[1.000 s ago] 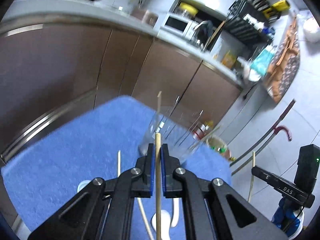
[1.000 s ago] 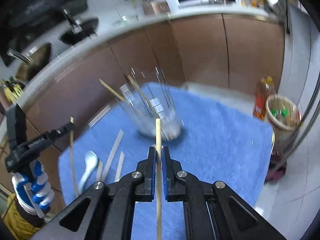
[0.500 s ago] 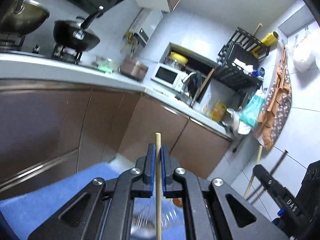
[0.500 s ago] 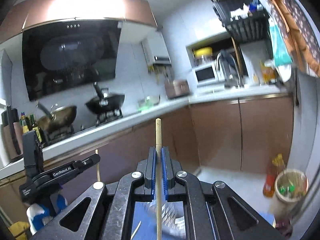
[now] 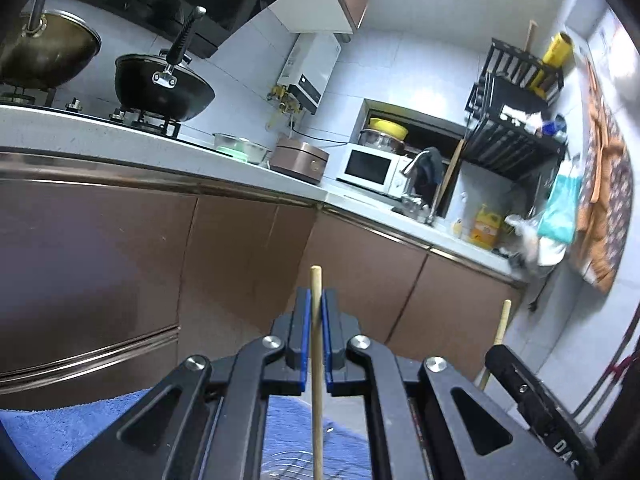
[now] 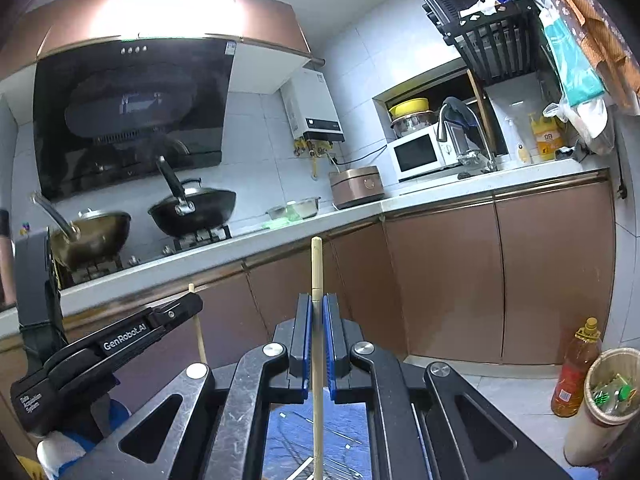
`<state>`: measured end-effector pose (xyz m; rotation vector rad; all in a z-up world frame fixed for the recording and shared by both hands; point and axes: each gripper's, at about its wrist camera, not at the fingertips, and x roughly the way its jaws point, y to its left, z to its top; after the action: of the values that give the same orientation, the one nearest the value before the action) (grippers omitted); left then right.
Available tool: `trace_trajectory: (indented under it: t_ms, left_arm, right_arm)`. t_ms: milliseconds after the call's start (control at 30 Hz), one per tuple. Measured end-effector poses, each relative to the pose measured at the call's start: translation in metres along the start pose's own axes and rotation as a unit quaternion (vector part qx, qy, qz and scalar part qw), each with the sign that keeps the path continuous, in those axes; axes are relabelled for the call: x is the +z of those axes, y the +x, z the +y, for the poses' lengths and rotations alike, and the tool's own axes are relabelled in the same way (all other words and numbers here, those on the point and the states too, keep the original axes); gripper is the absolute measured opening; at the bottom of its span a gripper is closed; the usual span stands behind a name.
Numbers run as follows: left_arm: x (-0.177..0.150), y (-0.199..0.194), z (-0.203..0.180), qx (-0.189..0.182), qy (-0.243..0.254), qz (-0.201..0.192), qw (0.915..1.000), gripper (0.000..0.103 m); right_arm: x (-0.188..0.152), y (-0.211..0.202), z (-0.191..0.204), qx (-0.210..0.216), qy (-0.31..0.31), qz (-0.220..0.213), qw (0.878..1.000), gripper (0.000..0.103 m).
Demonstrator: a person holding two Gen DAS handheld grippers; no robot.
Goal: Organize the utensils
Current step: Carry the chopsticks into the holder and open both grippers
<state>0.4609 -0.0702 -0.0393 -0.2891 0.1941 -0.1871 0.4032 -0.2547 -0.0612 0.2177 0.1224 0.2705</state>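
Observation:
My left gripper [image 5: 316, 304] is shut on a wooden chopstick [image 5: 316, 280] that stands upright between its blue pads. My right gripper [image 6: 316, 310] is likewise shut on a second wooden chopstick [image 6: 316, 264]. Both point about level toward the kitchen cabinets. Just below the jaws, at the bottom edge of each view, shows part of a clear ribbed holder [image 6: 320, 440] on a blue towel [image 5: 60, 432]. In the left wrist view the right gripper [image 5: 532, 396] appears at the right with its chopstick [image 5: 502, 328]. The right wrist view has the left gripper [image 6: 120, 344] at its left.
Brown cabinet doors [image 5: 100, 272] and a white countertop [image 6: 440, 188] run ahead. A black wok [image 5: 160, 88] sits on the stove. An oil bottle [image 6: 576, 368] and a waste bin [image 6: 600, 400] stand on the floor at the right.
Both grippers have swung up from looking down at the towel and holder to facing the cabinets. The holder has slid to the bottom edge. Each still grips its chopstick.

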Motion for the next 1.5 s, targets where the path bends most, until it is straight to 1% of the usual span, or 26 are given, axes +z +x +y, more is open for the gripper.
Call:
trace_trajectory:
  t_ms: [67,167,267,400,533,600,667,700,733,900,967,1133,1200,1300,1400,1500]
  left_arm:
    - [-0.014,0.005,0.000,0.006,0.010,0.004,0.9999,0.005]
    - [-0.031,0.009,0.005,0.002,0.005,0.017,0.9998,0.006]
    - [-0.038,0.008,0.007,0.006,0.013,0.022,0.9997,0.006]
    - [-0.038,-0.004,0.011,0.005,0.020,0.036,0.9991,0.007]
    - [-0.024,-0.036,0.016,-0.004,0.022,0.039,0.9990,0.007]
    - [-0.017,-0.052,0.017,-0.010,0.026,0.042,0.9987,0.009]
    - [-0.007,-0.074,0.019,-0.019,0.031,0.052,0.9980,0.027]
    - [-0.002,-0.090,0.021,-0.021,0.036,0.054,0.9977,0.045]
    - [0.002,-0.101,0.023,-0.020,0.039,0.051,0.9977,0.051]
    - [0.017,-0.171,0.039,-0.021,0.054,0.046,0.9973,0.051]
    - [0.021,-0.193,0.046,-0.019,0.059,0.048,0.9969,0.051]
    - [0.024,-0.247,0.076,-0.002,0.058,0.059,0.9966,0.053]
    - [0.022,-0.263,0.089,0.013,0.056,0.074,0.9956,0.053]
    - [0.015,-0.276,0.105,0.019,0.057,0.099,0.9933,0.053]
    - [0.005,-0.287,0.121,0.016,0.051,0.131,0.9899,0.053]
    - [-0.010,-0.298,0.140,0.013,0.039,0.158,0.9866,0.053]
  right_arm:
    - [-0.014,0.004,0.000,-0.008,-0.009,0.006,1.000,0.006]
    - [-0.032,0.003,0.003,-0.021,-0.030,0.027,0.999,0.007]
    - [-0.038,-0.002,0.006,-0.017,-0.035,0.038,0.999,0.007]
    - [-0.040,-0.012,0.008,-0.023,-0.035,0.047,0.998,0.009]
    - [-0.030,-0.042,0.011,-0.033,-0.025,0.041,0.998,0.013]
    - [-0.025,-0.057,0.014,-0.036,-0.022,0.040,0.998,0.016]
    - [-0.018,-0.077,0.019,-0.040,-0.021,0.040,0.998,0.021]
    - [-0.014,-0.088,0.021,-0.042,-0.018,0.041,0.998,0.025]
    - [-0.012,-0.096,0.022,-0.042,-0.014,0.041,0.998,0.029]
    - [0.003,-0.147,0.033,-0.041,0.003,0.045,0.998,0.034]
    - [0.007,-0.167,0.038,-0.038,0.011,0.052,0.998,0.035]
    - [0.009,-0.200,0.056,-0.034,0.004,0.075,0.997,0.035]
    - [0.008,-0.213,0.063,-0.028,-0.001,0.084,0.996,0.035]
    - [0.005,-0.227,0.073,-0.023,-0.006,0.093,0.995,0.035]
    - [0.002,-0.238,0.078,-0.007,-0.002,0.104,0.995,0.036]
    - [-0.003,-0.246,0.080,-0.005,0.000,0.115,0.993,0.037]
